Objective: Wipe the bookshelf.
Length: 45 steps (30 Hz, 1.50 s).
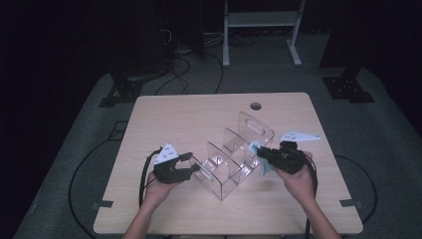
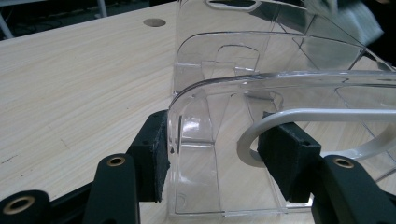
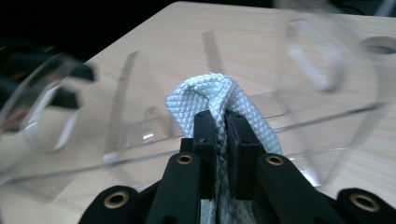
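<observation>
- My left gripper (image 1: 191, 164) sits at the near left of the wooden table (image 1: 164, 119), its jaws partly closed on the nearest end panel of the clear acrylic file organizer (image 1: 234, 157); in the left gripper view both pads (image 2: 156, 158) press that panel's two faces.
- My right gripper (image 1: 262, 152) comes in from the near right, its jaws almost together, pinching a folded white waffle-weave cloth (image 3: 219, 100).
- In the high view I see the cloth (image 1: 259, 154) touching the organizer's right side, near its middle dividers.
- The organizer stands upright at mid-table, running diagonally away from me, its tallest panel with the handle slot farthest off.
- Beyond it lies the table's round cable hole (image 1: 256, 106).
</observation>
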Each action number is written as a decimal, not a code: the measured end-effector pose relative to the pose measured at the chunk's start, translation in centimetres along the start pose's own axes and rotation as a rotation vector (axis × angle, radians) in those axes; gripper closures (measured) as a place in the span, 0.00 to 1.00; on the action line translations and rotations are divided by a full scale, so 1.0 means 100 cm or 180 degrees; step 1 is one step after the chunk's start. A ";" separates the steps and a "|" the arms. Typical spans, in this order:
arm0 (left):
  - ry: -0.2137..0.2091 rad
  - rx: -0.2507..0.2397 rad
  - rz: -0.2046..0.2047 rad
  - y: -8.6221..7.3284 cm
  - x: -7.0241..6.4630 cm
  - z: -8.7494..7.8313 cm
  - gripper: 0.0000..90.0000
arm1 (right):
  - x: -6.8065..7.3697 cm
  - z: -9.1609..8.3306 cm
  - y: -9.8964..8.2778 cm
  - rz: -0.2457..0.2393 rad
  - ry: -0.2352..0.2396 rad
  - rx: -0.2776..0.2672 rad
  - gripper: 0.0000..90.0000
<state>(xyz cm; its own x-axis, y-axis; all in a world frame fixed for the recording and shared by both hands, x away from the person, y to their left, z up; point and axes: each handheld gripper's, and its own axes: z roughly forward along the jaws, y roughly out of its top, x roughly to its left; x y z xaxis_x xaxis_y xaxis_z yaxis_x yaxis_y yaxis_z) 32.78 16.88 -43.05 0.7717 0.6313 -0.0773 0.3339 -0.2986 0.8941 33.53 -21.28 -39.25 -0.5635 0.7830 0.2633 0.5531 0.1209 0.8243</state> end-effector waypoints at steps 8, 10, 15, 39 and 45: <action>0.0003 -0.0007 -0.0017 0.000 0.001 0.000 0.50 | -0.024 0.004 0.012 0.0124 -0.0182 -0.0006 0.92; 0.0000 -0.0011 -0.0028 0.000 0.001 0.000 0.50 | -0.018 0.004 0.010 0.0074 -0.0089 0.0018 0.92; -0.0002 -0.0014 -0.0030 0.000 0.001 0.000 0.50 | -0.041 0.002 0.014 0.0219 -0.0251 -0.0030 0.92; -0.0041 -0.0003 -0.0028 0.000 0.000 0.000 0.47 | 0.005 0.010 -0.041 0.0155 0.0358 0.0037 0.92; -0.0121 0.0016 -0.0001 0.000 -0.002 0.001 0.42 | -0.007 0.015 -0.039 0.0301 0.0287 0.0008 0.92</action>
<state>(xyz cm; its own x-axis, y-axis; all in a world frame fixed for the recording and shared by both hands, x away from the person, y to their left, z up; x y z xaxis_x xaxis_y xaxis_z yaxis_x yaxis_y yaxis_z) 32.73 16.65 -43.07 0.7915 0.6039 -0.0943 0.3368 -0.3022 0.8918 32.69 -21.35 -43.46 -0.5616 0.7330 0.3838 0.6078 0.0507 0.7925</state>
